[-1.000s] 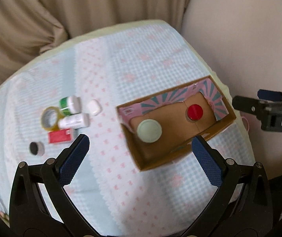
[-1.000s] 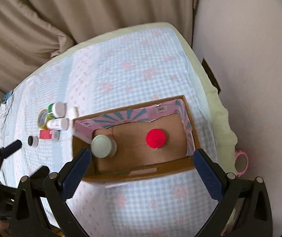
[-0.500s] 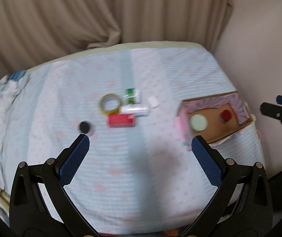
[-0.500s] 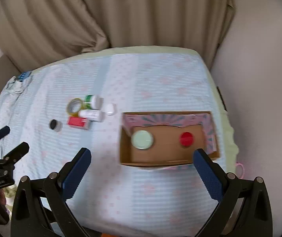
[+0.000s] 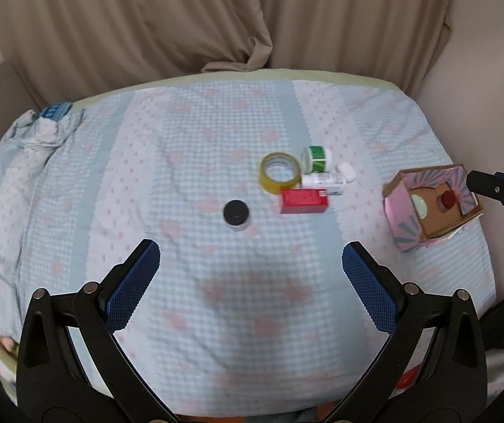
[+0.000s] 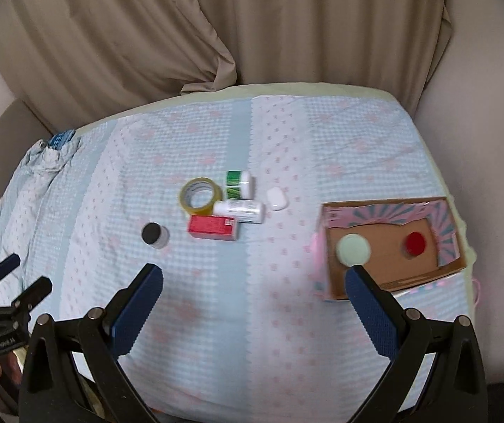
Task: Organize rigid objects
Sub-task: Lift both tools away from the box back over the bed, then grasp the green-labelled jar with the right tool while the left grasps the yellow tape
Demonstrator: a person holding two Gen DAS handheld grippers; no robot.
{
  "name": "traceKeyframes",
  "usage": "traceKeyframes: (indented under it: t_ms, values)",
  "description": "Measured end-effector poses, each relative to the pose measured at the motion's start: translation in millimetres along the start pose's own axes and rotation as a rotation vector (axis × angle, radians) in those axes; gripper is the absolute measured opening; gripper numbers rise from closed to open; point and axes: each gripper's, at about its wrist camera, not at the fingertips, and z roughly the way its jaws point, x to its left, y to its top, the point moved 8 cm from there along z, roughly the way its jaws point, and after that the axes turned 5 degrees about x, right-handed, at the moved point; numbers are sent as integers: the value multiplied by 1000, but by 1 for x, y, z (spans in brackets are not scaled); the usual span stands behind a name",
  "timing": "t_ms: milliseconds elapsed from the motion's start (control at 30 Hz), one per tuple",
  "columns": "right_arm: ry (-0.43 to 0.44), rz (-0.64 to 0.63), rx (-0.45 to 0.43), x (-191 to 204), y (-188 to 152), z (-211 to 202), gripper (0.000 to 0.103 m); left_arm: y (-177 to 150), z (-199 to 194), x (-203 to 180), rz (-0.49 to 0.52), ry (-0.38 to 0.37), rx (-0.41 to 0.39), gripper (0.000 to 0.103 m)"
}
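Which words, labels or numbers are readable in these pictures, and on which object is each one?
None is readable.
Red box: print blurred.
White bottle: label too small.
Green-labelled bottle: no legible text.
Left gripper: lettering on its body too blurred.

So the box [image 6: 389,243] sits at 3 o'clock on the bed [image 6: 216,335] with two jars inside. Tape roll [image 6: 201,196], two bottles and a carton [image 6: 213,227] cluster mid-bed, small jar [image 6: 155,235] at their 8 o'clock.

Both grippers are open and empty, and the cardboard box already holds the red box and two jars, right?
Not quite. The right wrist view shows the red box on the bedspread, outside the cardboard box; the rest holds.
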Motion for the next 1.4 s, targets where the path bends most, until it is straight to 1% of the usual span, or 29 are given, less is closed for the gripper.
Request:
traceKeyframes:
  t_ms: [100, 200, 333, 467, 567, 700, 800, 1033, 1133, 1233, 1333, 1400]
  values:
    - [-11, 15, -2, 22, 4, 14, 103, 6, 20, 17, 37, -11, 17, 103]
    - [-8, 25, 9, 38, 8, 31, 103, 15, 46, 23, 73, -30, 52, 103]
    - [-27, 26, 54, 49, 13, 57, 103, 31, 82, 16, 112, -65, 88, 103]
    - [-37, 10, 82, 52, 25, 78, 103, 50, 115, 3, 150, -84, 115, 103]
    - [-44, -1, 97, 49, 40, 96, 103, 64, 140, -7, 170, -104, 139, 103]
    - [-48, 1, 109, 42, 65, 119, 103, 82, 179, -20, 199, -110, 186, 103]
    - [-42, 8, 118, 35, 86, 141, 103, 92, 217, -30, 235, -109, 229, 103]
    - [-44, 3, 174, 17, 121, 223, 103, 99, 310, -51, 310, -100, 323, 103]
    - [-35, 13, 194, 10, 129, 253, 103, 99, 345, -58, 334, -102, 362, 103]
    - [-21, 17, 227, 4, 135, 286, 103, 94, 372, -64, 363, -104, 399, 103]
    - [-14, 20, 262, 1, 135, 314, 103, 91, 391, -69, 383, -98, 423, 103]
    - [-11, 25, 281, 1, 134, 326, 103, 93, 397, -72, 367, -115, 422, 103]
